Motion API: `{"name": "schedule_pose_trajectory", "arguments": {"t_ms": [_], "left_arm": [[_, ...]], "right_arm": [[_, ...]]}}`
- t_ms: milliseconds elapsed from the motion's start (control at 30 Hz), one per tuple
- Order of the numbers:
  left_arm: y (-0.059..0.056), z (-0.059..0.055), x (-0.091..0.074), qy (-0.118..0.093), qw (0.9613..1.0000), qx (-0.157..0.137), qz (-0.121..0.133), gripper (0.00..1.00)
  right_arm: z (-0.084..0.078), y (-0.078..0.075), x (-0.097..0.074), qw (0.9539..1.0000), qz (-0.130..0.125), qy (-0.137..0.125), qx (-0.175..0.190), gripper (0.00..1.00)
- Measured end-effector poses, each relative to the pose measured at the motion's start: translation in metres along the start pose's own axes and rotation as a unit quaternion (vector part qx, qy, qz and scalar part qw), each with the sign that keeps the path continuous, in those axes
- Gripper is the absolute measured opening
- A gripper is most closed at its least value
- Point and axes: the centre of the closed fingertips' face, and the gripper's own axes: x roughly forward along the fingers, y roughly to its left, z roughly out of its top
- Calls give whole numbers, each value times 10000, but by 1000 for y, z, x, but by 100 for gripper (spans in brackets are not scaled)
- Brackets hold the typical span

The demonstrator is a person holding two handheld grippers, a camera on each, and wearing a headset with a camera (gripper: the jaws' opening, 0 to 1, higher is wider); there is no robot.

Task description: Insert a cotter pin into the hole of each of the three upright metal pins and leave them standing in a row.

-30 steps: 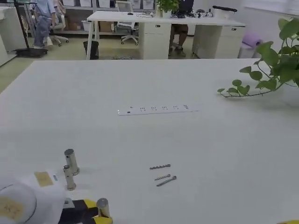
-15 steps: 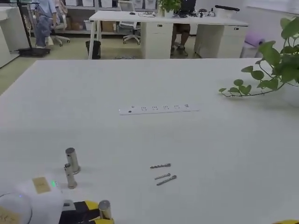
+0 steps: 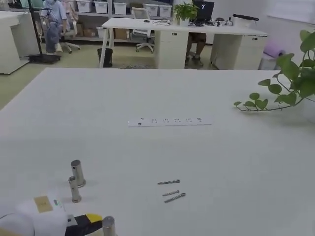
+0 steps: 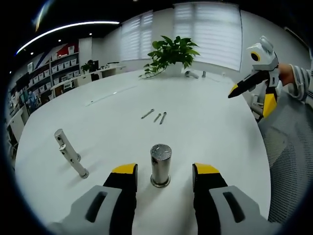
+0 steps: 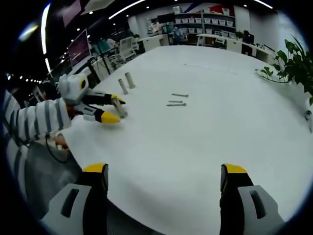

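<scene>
Workbench (image 3: pixel 236 162): a broad white top that carries everything else.
Plant (image 3: pixel 290 78): leafy, at the table's edge, well to the right of the power strip (image 3: pixel 170 121).
Power strip: long and white, lying flat across the middle of the table.
Left gripper (image 4: pixel 165 169): on the person's side of the power strip and off to its left. Its jaws are open and straddle one metal pin, with a gap showing on each side.
Right gripper (image 5: pixel 165 169): jaws spread wide with nothing between them, held on the person's side of the power strip, well apart from it.
Metal pins: three, all upright. One (image 4: pixel 160 164) stands between the left jaws. The other two (image 3: pixel 77 173) (image 3: pixel 74 189) stand side by side a little closer to the power strip, left of its left end.
Cotter pins (image 3: pixel 171 193): three, lying flat and close together, between the power strip and the person, about level with its middle.
Step in hand: apparently the very start, with the left gripper set to take the first pin and no cotter pin fitted.
Next move: likely closing on the pin's body to steady it while leaving the cross hole clear. The right gripper must then lift a thin cotter pin off the flat top.
</scene>
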Motion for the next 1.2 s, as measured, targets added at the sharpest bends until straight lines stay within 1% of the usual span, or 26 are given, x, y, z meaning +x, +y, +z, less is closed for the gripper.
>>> {"name": "schedule_pose_trajectory", "arguments": {"t_ms": [33,133,233,300,367,433,467,567,600,633,667,700,767,833,900,1033,1100,1167,1200], "left_arm": [[-1,1,-1,-37,10000,-5,-12,48],[-5,6,-5,-132,9998,-107,-49,50],[-10,10,-8,-223,9993,-245,-158,60],[-12,13,-12,-303,9989,-302,-183,66],[-16,16,-17,-401,9983,-350,-256,67],[-18,15,-19,-420,9978,-439,-278,67],[-19,15,-20,-421,9978,-434,-288,68],[-21,12,-23,-403,9974,-485,-338,72],[-23,13,-24,-409,9966,-609,-377,74],[-23,15,-25,-466,9957,-690,-411,77],[-24,21,-26,-642,9932,-869,-437,80],[-23,24,-27,-702,9922,-929,-437,82],[-21,25,-30,-696,9927,-900,-400,87],[-21,25,-31,-672,9931,-877,-386,95],[-21,26,-34,-670,9931,-881,-384,99],[-24,26,-40,-612,9941,-802,-390,99],[-26,26,-42,-595,9943,-792,-405,99],[-27,25,-45,-592,9942,-811,-391,99],[-27,24,-46,-581,9942,-832,-366,99]], "right_arm": [[1,0,-1,10000,12,-8,-3,96],[3,2,-3,10000,32,-1,-81,96],[5,2,-5,9999,7,19,-153,96],[6,2,-7,9999,-6,9,-157,96],[7,2,-8,9999,-35,-19,-144,96],[7,3,-8,9999,-36,-33,-144,96],[6,5,-8,9998,-17,-7,-180,96],[3,5,-7,9996,-34,88,-273,96],[3,5,-7,9996,-38,99,-280,96],[3,5,-7,9995,-44,111,-287,96],[3,5,-8,9995,-47,119,-289,96],[3,5,-8,9995,-52,126,-295,96],[2,6,-8,9993,-72,161,-322,96],[1,7,-7,9989,-69,241,-400,96],[2,6,-7,9983,-122,292,-492,96],[7,2,-7,9971,-202,363,-639,96],[12,-1,-7,9959,-268,394,-773,96],[17,0,-8,9957,-153,412,-816,96],[20,3,-8,9959,-23,419,-798,96]]}}
